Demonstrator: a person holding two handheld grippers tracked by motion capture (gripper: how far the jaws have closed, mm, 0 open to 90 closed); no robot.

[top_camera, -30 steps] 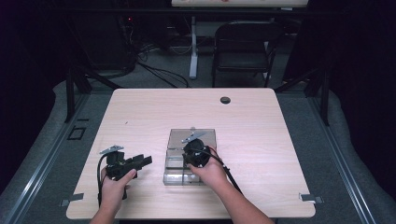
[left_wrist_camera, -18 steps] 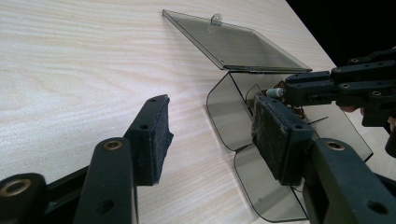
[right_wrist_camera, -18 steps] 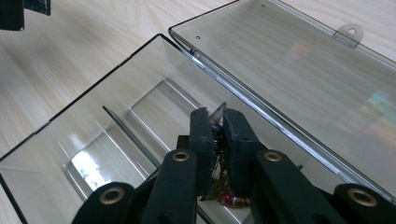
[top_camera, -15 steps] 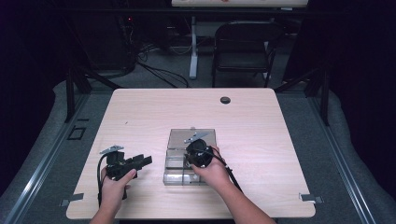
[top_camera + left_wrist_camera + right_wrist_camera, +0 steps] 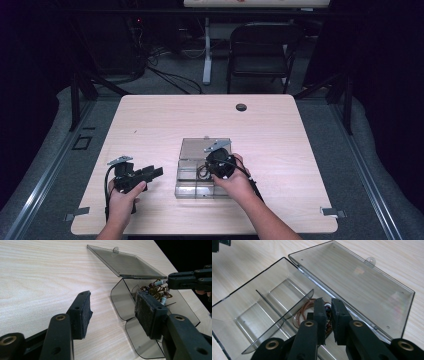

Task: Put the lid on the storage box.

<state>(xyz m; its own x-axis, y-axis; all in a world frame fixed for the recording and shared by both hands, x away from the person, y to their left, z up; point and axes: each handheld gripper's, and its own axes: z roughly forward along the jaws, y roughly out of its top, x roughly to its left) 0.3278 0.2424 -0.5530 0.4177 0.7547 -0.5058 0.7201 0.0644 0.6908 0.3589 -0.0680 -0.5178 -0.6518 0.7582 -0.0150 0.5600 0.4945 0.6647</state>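
Observation:
A clear smoky plastic box [image 5: 186, 190] with inner dividers lies at the table's middle, its hinged lid [image 5: 197, 148] folded flat behind it. My right gripper [image 5: 214, 168] points down into the box's right rear compartment. In the right gripper view its jaws [image 5: 327, 302] stand nearly together, shut on a tangle of thin brown wires [image 5: 302, 311] with small end parts. The left gripper view shows that wire bundle [image 5: 156, 291] hanging at the right gripper's tips [image 5: 175, 281] just above the box [image 5: 120, 296]. My left gripper [image 5: 156, 172] rests left of the box, open [image 5: 113, 300], with nothing between its pads.
A small black round disc [image 5: 241, 107] sits near the table's far edge. A dark folding chair [image 5: 260, 50] and floor cables stand beyond the table. Metal brackets [image 5: 332, 212] mark the front corners. Bare wood [image 5: 150, 130] lies around the box.
My right gripper has drifted slightly to the right and a little up over the box, still closed on the wires. The left gripper has stayed where it was.

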